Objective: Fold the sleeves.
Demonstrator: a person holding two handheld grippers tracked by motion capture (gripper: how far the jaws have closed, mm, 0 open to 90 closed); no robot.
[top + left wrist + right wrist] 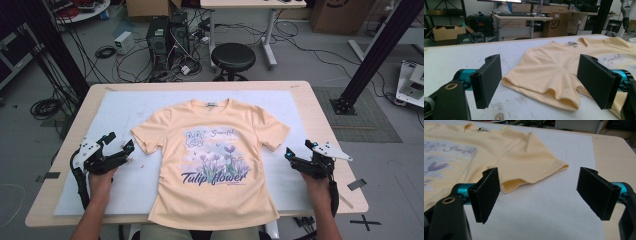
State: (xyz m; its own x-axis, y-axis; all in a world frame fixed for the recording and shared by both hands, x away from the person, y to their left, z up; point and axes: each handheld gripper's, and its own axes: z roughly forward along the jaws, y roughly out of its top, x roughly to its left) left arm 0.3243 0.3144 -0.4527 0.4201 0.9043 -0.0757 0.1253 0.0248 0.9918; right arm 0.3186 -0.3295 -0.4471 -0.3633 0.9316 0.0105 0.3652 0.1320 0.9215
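A pale orange T-shirt point(212, 155) with a tulip print lies flat, face up, on the white mat point(125, 107), collar towards the far edge. My left gripper point(119, 145) rests on the mat just left of the shirt's left sleeve point(544, 80), jaws wide apart with nothing between them. My right gripper point(297, 152) sits right of the shirt, near its right sleeve point(534, 167), and stands open and empty too. In the left gripper view point(539, 82) the sleeve hem lies ahead between the pads, untouched. The right gripper view point(539, 197) has the sleeve ahead and to the left.
The mat covers a light wooden table point(330, 125). Behind the table stand a black stool point(233, 57), computer towers point(167, 35) and loose cables on the floor. Black frame posts point(380, 45) rise at both sides.
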